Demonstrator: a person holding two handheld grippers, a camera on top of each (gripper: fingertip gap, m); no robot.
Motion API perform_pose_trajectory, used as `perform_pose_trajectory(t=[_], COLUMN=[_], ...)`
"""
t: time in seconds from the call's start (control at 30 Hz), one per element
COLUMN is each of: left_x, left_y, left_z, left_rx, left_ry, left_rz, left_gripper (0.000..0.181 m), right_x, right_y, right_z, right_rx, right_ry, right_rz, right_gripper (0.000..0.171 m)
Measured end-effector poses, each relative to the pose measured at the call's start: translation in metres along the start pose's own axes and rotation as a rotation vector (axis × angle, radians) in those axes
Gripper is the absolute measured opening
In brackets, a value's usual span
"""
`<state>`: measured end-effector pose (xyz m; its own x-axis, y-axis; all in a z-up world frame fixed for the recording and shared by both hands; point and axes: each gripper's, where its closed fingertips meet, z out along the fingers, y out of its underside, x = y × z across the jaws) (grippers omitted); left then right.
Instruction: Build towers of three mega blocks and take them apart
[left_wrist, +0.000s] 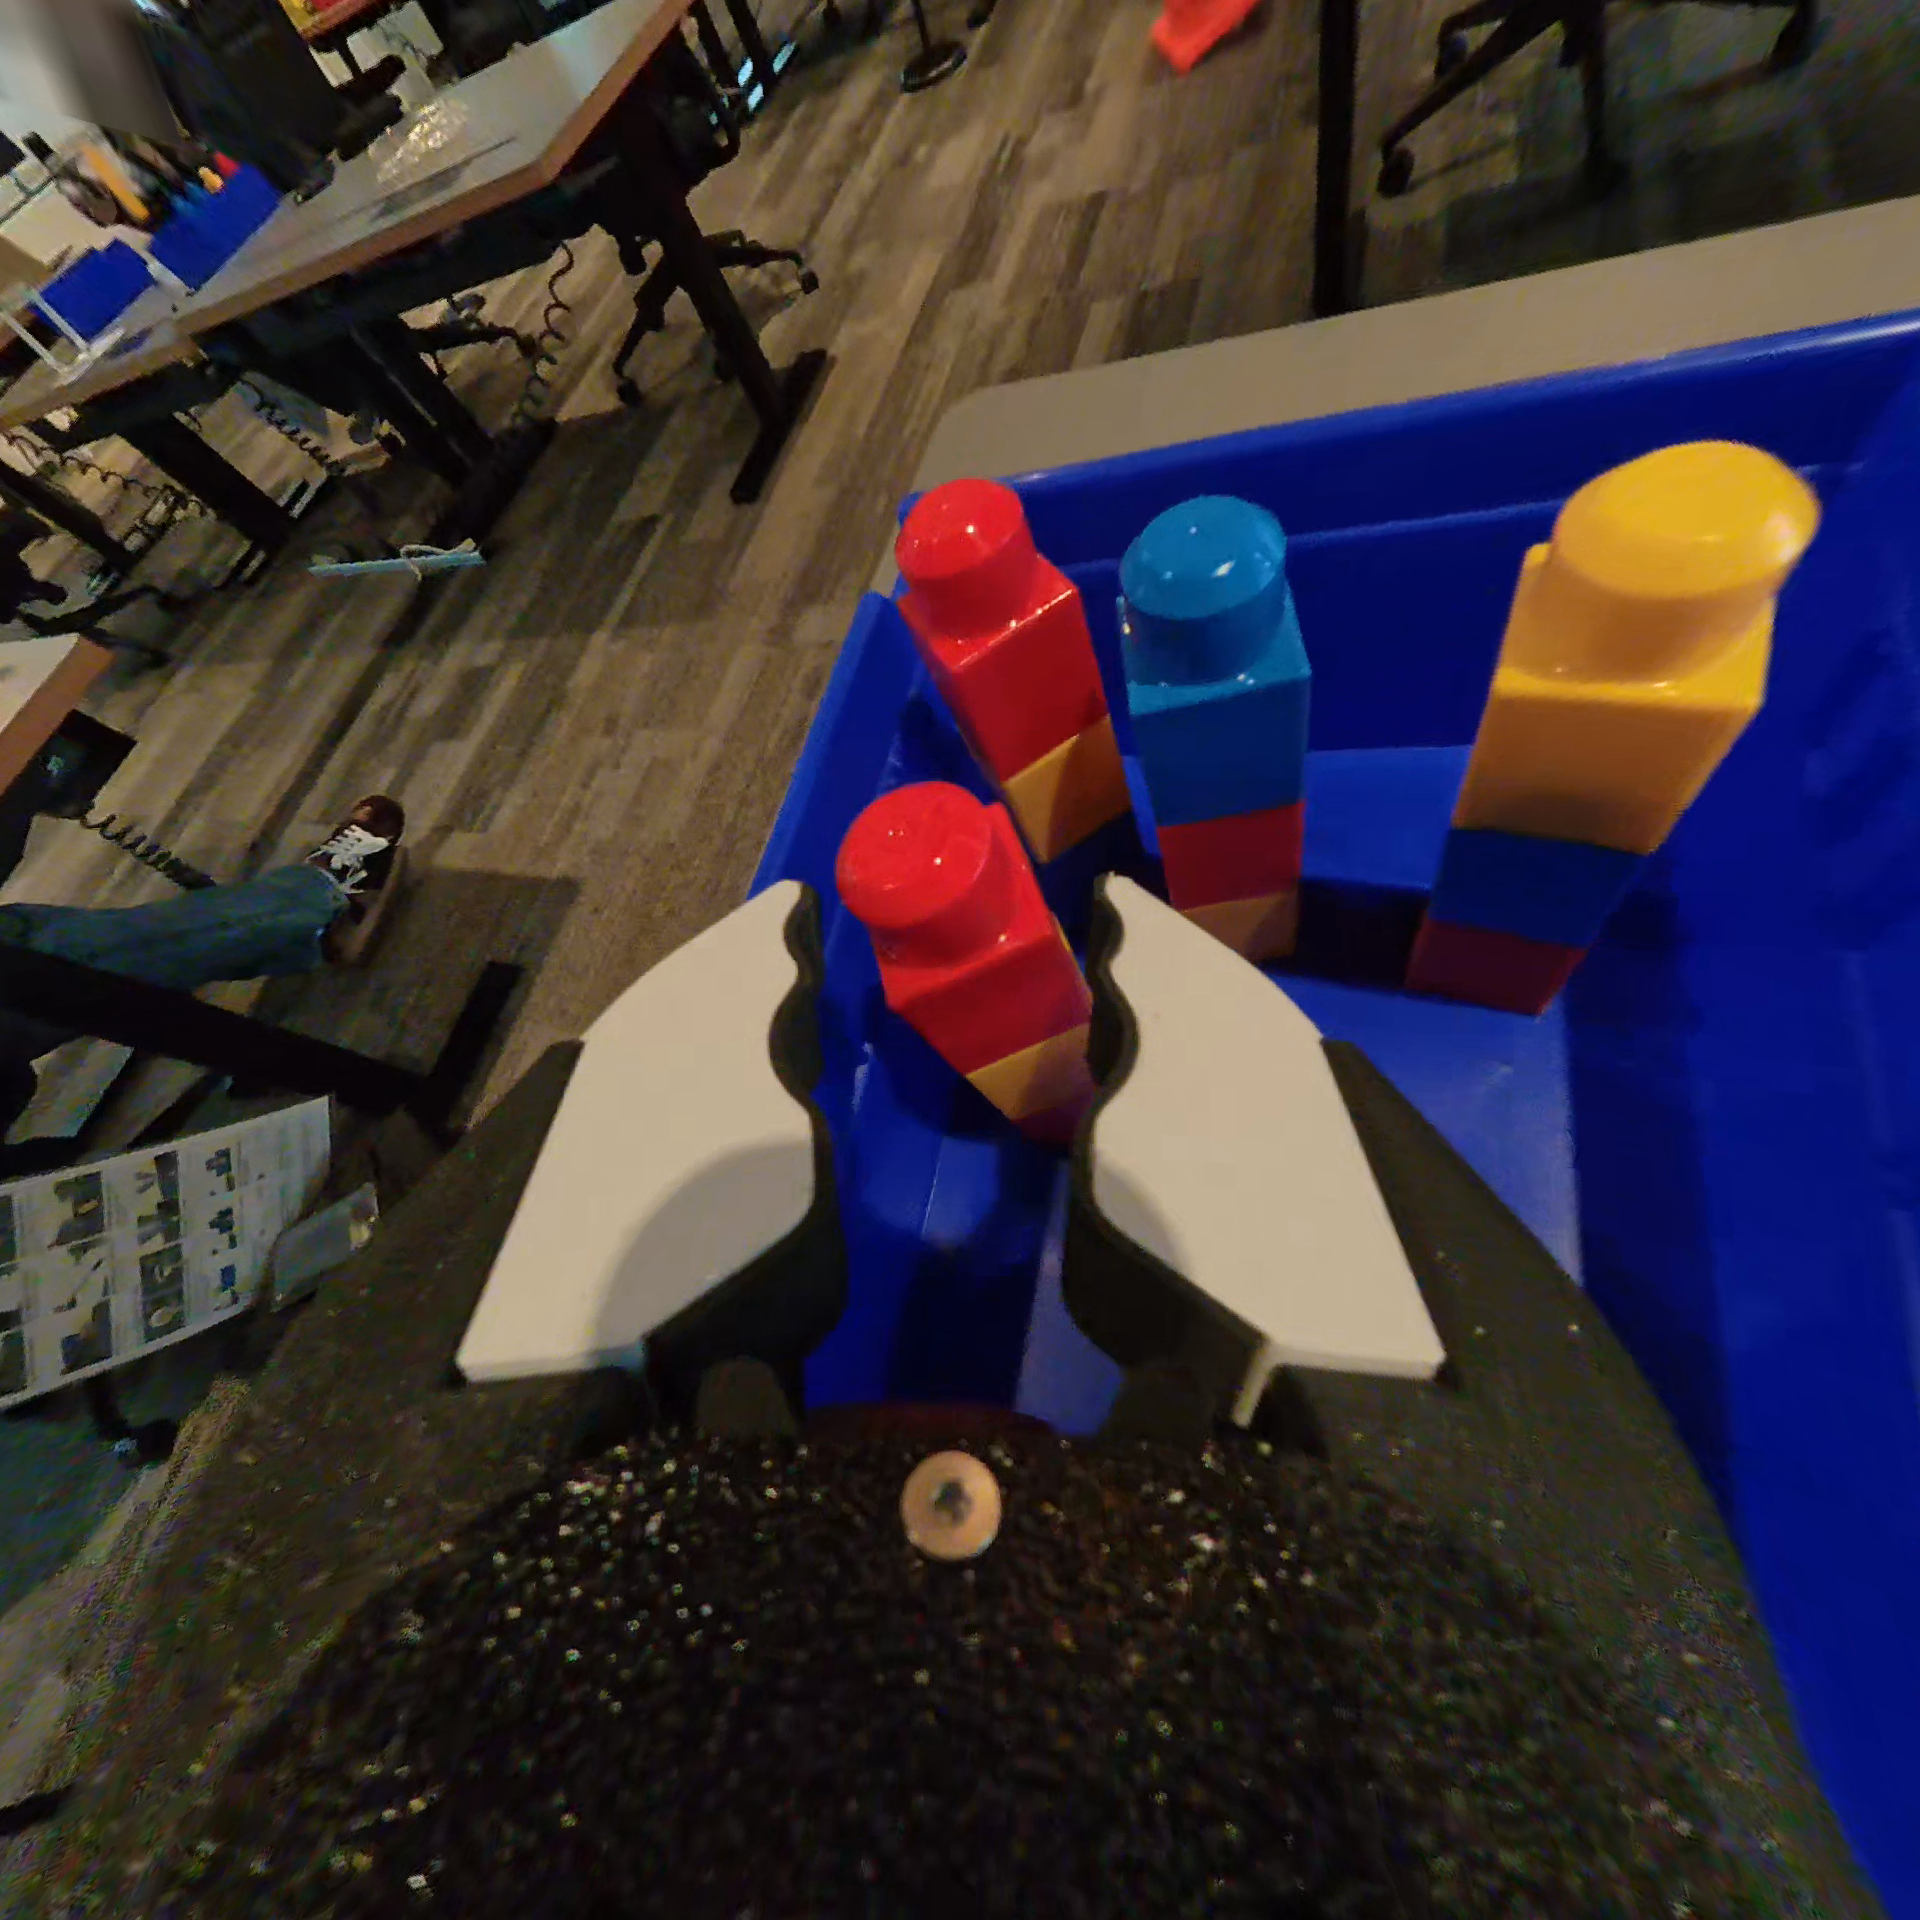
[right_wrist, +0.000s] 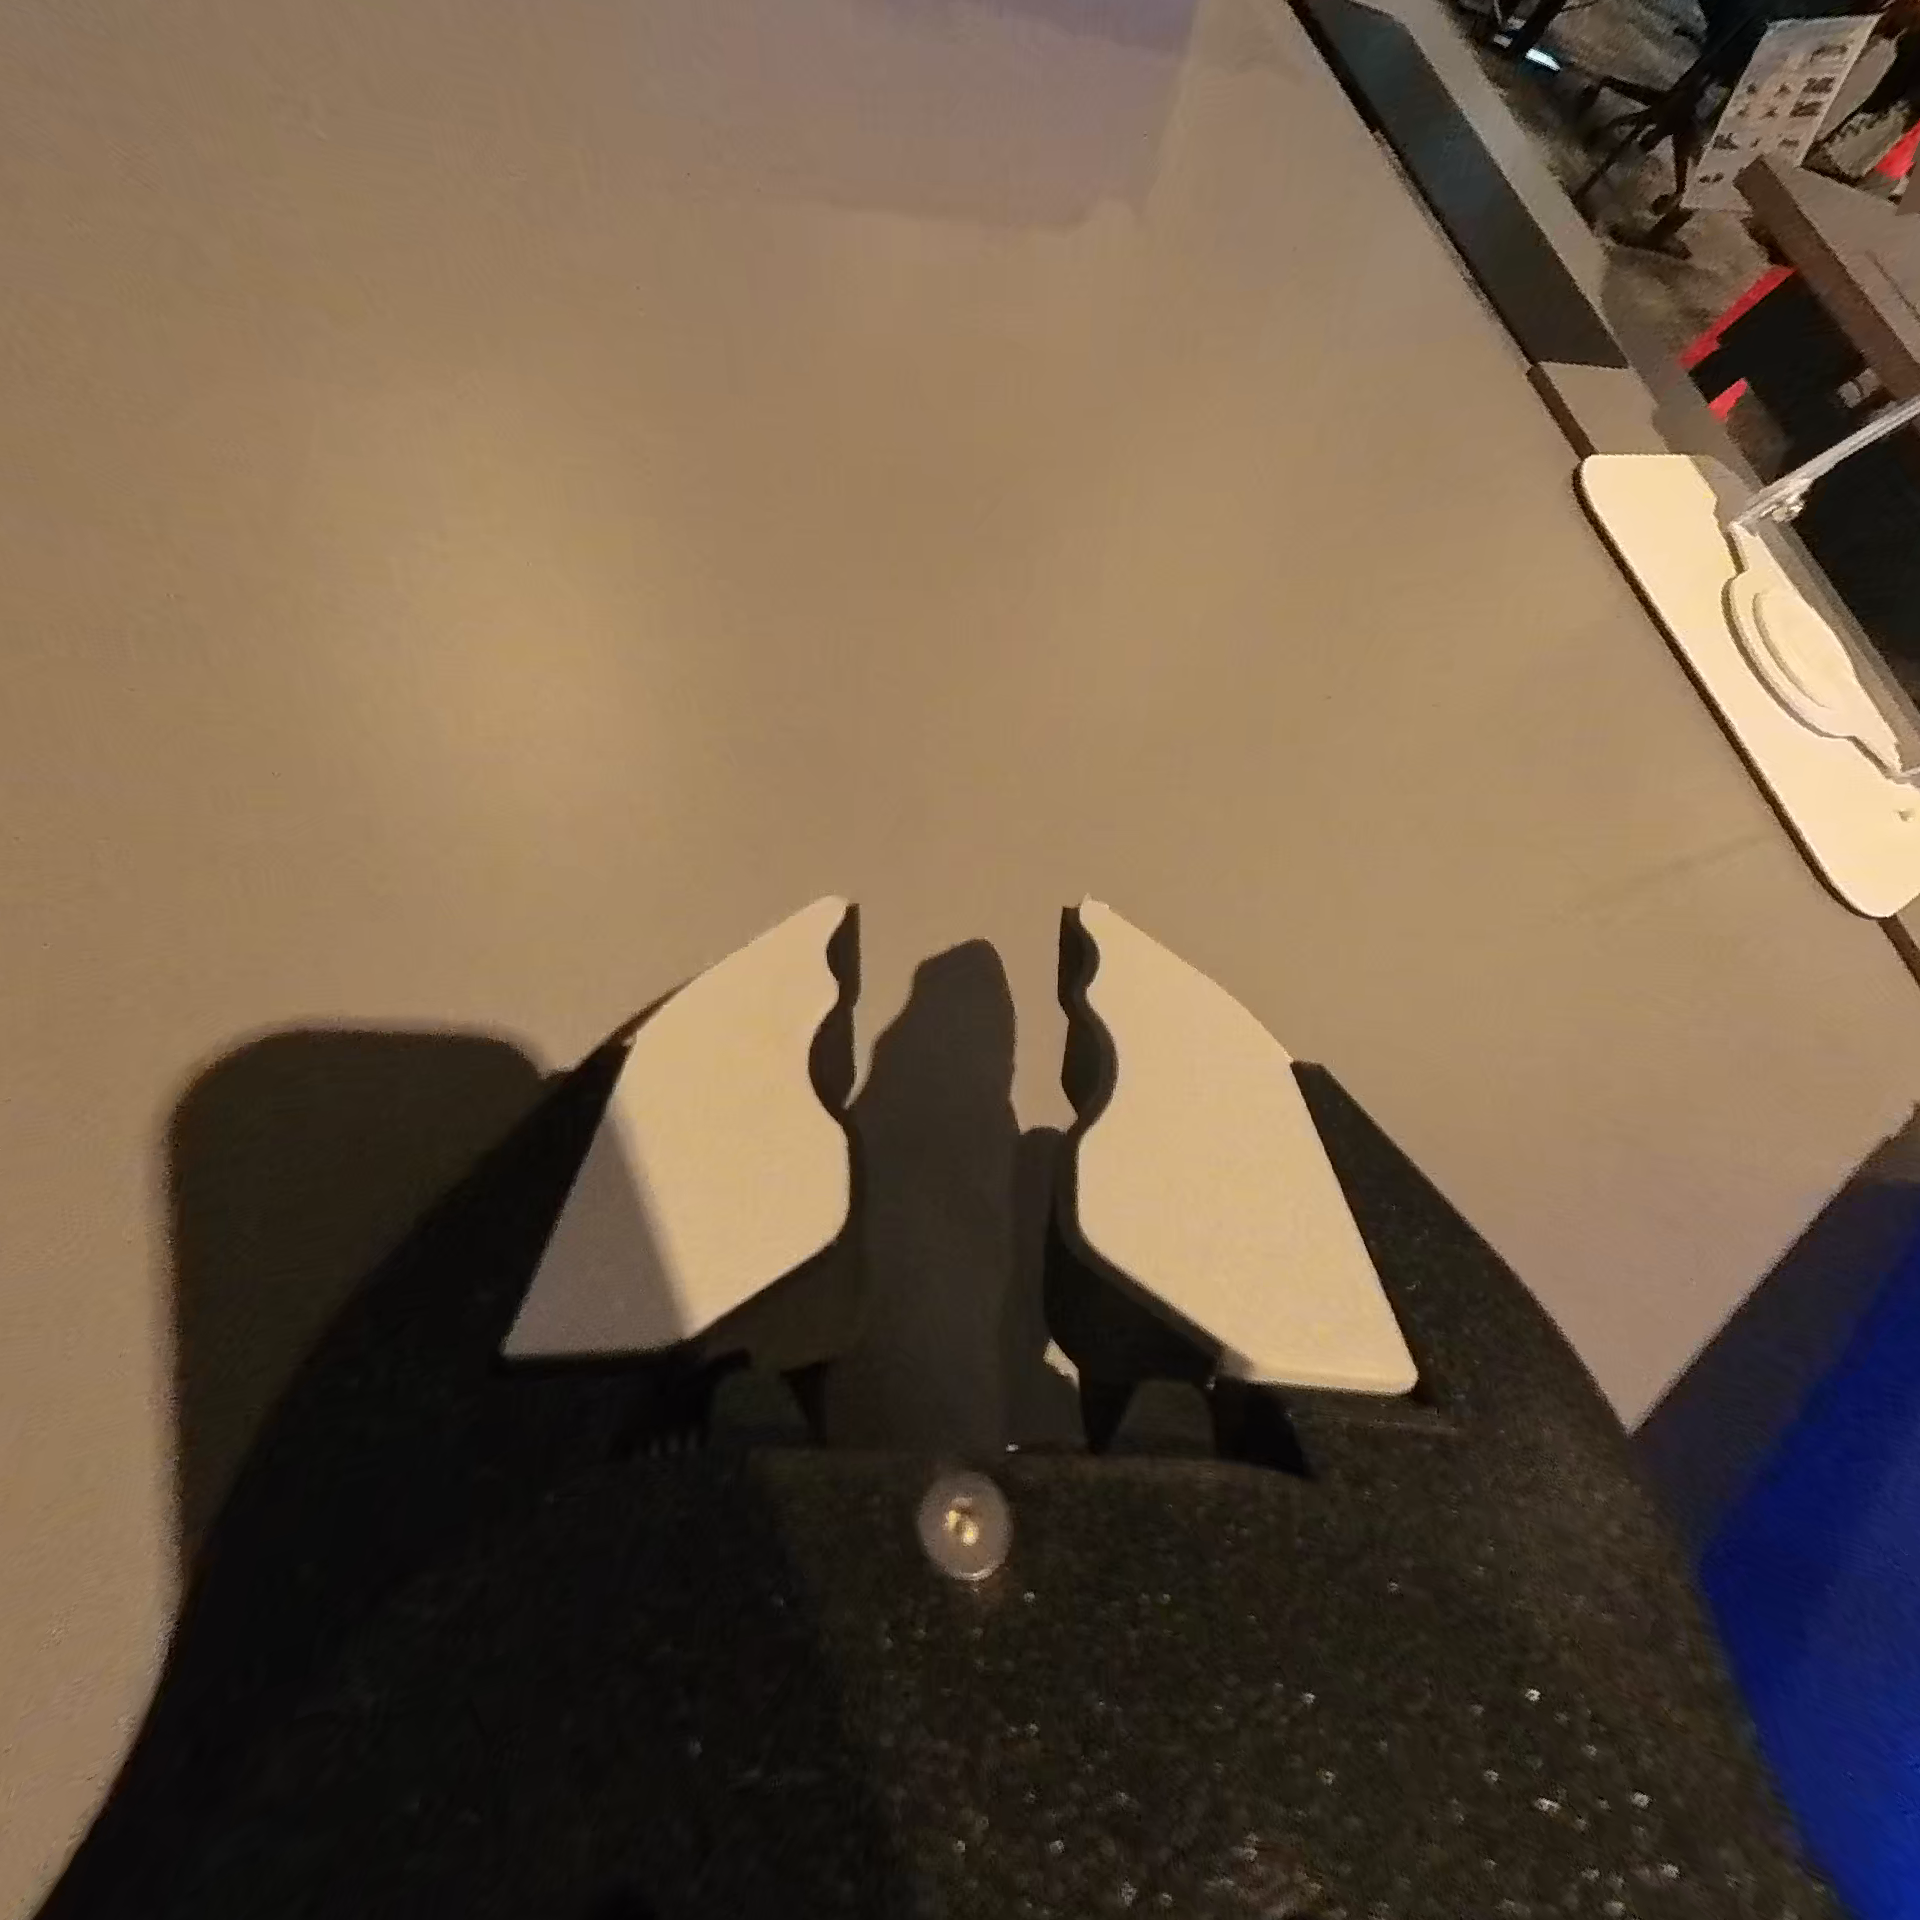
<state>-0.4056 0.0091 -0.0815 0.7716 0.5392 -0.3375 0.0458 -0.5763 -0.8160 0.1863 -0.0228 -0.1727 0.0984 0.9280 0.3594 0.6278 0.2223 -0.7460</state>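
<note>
Left tongs (left_wrist: 951, 977) are straddling the near red-topped tower (left_wrist: 961, 956) in the blue bin (left_wrist: 1455, 499), spread, not clearly gripping it. Right tongs (right_wrist: 961, 935) are hovering spread, holding nothing, over the bare tabletop (right_wrist: 623, 468).

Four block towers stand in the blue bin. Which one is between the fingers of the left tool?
The nearer red-topped tower, with orange below the red, stands between the left tool. The other red-topped tower, the blue-topped tower and the yellow-topped tower stand farther back.

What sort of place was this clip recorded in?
Probably an office or lab workspace: rows of long desks on black legs, rolling office chairs, and grey carpet-tile floor. The block towers stand in a blue bin on a grey table.
</note>
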Motion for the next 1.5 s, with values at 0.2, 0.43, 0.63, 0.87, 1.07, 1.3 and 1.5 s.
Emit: perform_pose_trajectory(t=[0.2, 0.43, 0.63, 0.87, 1.07, 1.3, 1.5], left_x=[0.001, 0.005, 0.109, 0.347, 0.440, 0.453, 0.459], left_y=[0.006, -0.024, -0.099, -0.028, 0.037, 0.055, 0.063], left_z=[0.019, -0.023, -0.178, -0.367, -0.386, -0.385, -0.384], left_rx=[-0.026, 0.184, 0.476, 0.528, 0.433, 0.457, 0.468], left_ry=[-0.006, 0.049, 0.445, 1.358, 1.528, 1.618, 1.626], left_rz=[0.020, -0.001, 0.114, 0.467, 0.581, 0.597, 0.607], left_gripper=[0.039, 0.037, 0.037, 0.037, 0.037, 0.037, 0.039], right_x=[0.000, 0.002, 0.008, 0.044, 0.063, 0.044, 0.034], right_y=[0.000, -0.001, 0.000, -0.009, -0.004, -0.012, -0.017], right_z=[0.000, -0.002, -0.002, -0.027, -0.054, -0.043, -0.039], right_rx=[0.003, 0.014, 0.012, 0.214, 0.356, 0.323, 0.309], right_ry=[-0.002, 0.006, 0.049, 0.078, 0.040, -0.027, -0.048], right_rz=[0.004, 0.005, 0.024, 0.377, 0.560, 0.475, 0.408], right_gripper=[0.037, 0.037, 0.036, 0.039, 0.042, 0.049, 0.051])
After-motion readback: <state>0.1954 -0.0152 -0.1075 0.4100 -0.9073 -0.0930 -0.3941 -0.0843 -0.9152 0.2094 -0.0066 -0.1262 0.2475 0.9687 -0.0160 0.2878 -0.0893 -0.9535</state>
